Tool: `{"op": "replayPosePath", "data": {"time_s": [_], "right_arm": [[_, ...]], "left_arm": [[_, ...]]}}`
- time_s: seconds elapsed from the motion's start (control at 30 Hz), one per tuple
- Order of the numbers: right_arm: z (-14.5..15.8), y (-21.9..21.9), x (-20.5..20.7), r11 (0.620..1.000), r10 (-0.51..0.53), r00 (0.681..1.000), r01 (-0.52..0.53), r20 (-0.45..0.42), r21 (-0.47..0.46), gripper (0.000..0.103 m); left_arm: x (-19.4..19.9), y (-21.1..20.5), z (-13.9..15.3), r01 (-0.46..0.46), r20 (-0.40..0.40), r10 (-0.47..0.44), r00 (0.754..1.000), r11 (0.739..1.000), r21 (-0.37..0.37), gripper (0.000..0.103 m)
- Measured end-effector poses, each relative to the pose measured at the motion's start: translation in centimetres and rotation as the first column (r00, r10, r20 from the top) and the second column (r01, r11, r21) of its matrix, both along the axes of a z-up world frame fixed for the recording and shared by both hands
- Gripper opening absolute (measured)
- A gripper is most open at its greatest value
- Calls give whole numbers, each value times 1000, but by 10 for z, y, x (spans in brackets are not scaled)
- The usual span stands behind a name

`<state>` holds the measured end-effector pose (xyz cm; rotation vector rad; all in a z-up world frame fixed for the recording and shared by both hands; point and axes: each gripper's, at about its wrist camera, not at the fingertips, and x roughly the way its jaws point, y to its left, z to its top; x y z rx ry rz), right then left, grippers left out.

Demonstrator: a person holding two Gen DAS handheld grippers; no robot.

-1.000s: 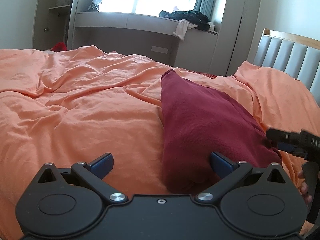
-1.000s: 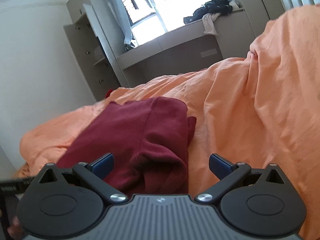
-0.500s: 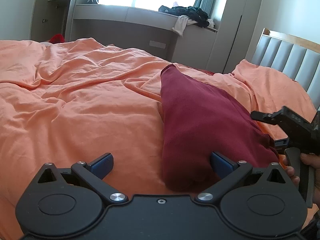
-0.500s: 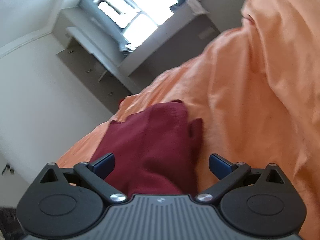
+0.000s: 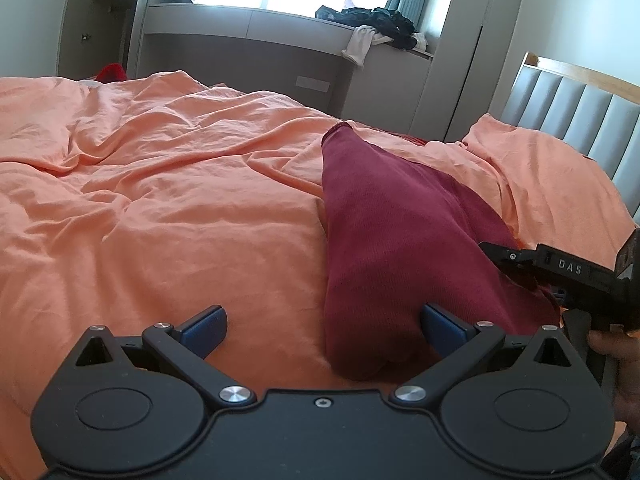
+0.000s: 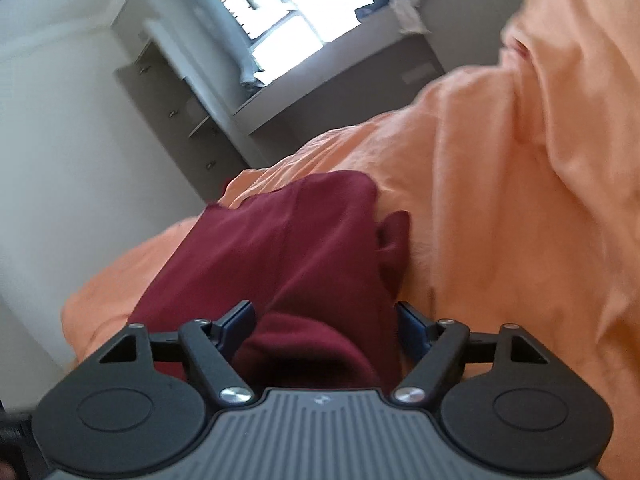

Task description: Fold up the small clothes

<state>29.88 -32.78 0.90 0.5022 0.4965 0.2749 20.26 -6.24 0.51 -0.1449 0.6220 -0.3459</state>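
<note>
Our left tool (image 5: 322, 326) gapes wide over the bed (image 5: 160, 200), the garment's (image 5: 384, 240) near end just inside its right finger. Our right tool (image 6: 324, 320) stands narrower, its fingers flanking a garment fold, not visibly pinching.

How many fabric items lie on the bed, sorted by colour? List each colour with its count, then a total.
Dark red: 1, the folded garment
Orange: 1, the bedcover
Bright red: 1, a cloth at the far edge, partly hidden
Total: 3
</note>
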Motion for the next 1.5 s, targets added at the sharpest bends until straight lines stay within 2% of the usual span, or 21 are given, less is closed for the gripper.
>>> {"op": "replayPosePath", "data": {"time_s": [0.1, 0.23, 0.3, 0.4, 0.47, 0.5, 0.57, 0.63, 0.7, 0.8, 0.9, 1.1, 1.17, 1.33, 1.4, 1.5], "right_arm": [[4, 5, -3, 999, 7, 1000, -6, 13, -35, 79], [5, 2, 0, 1000, 11, 1000, -11, 2, 8, 81], [2, -4, 4, 997, 3, 1000, -2, -12, 80, 81], [-12, -23, 10, 955, -23, 998, 39, -60, 294, 79], [-17, -33, 12, 925, -51, 995, 79, -85, 372, 65], [-18, -36, 12, 925, -68, 994, 97, -90, 367, 51], [-16, -35, 11, 935, -69, 995, 91, -75, 343, 45], [-7, -26, 7, 961, -71, 997, 78, -36, 265, 35], [4, -12, 1, 988, -76, 997, 72, 21, 133, 32], [16, 11, -8, 996, -69, 993, 75, 97, -51, 31], [23, 32, -16, 979, -47, 987, 76, 156, -188, 31], [28, 48, -21, 960, -33, 982, 82, 185, -266, 32], [29, 47, -20, 967, -33, 985, 74, 170, -242, 34], [21, 22, -13, 994, 8, 995, 4, 104, -113, 69], [17, 18, -11, 998, 20, 996, -15, 84, -68, 75], [13, 14, -8, 999, 15, 998, -13, 53, -37, 76]], "left_arm": [[-1, -1, 0, -5, 2, 5, 1000, 1000, 5, 103], [-2, -2, 0, -8, 3, 8, 1000, 1000, 5, 103], [-2, -2, 0, -8, 3, 8, 1000, 1000, 6, 103], [-3, -2, 0, -8, 2, 8, 1000, 1000, 10, 103], [-3, -2, 0, -8, 2, 8, 1000, 1000, 12, 103], [-3, -2, 0, -5, 0, 5, 1000, 1000, 12, 103], [-4, -2, -1, -6, -2, 6, 1000, 1000, 16, 103], [-4, -2, -1, -8, -1, 9, 1000, 1000, 20, 103], [-5, -3, -1, -12, -3, 12, 1000, 1000, 23, 103], [-5, -3, 0, -15, -3, 15, 1000, 999, 29, 103], [-6, -2, -1, -17, -6, 17, 1000, 999, 27, 103], [-7, -1, -1, -18, -8, 19, 1000, 999, 31, 103], [-6, -2, -1, -19, -8, 20, 1000, 999, 32, 103], [-4, -4, 2, -17, -17, 18, 1000, 1000, 24, 103], [-1, -6, 5, -3, -23, 3, 1000, 1000, 28, 103], [8, -8, 12, 27, -36, -26, 999, 999, 26, 103]]}}
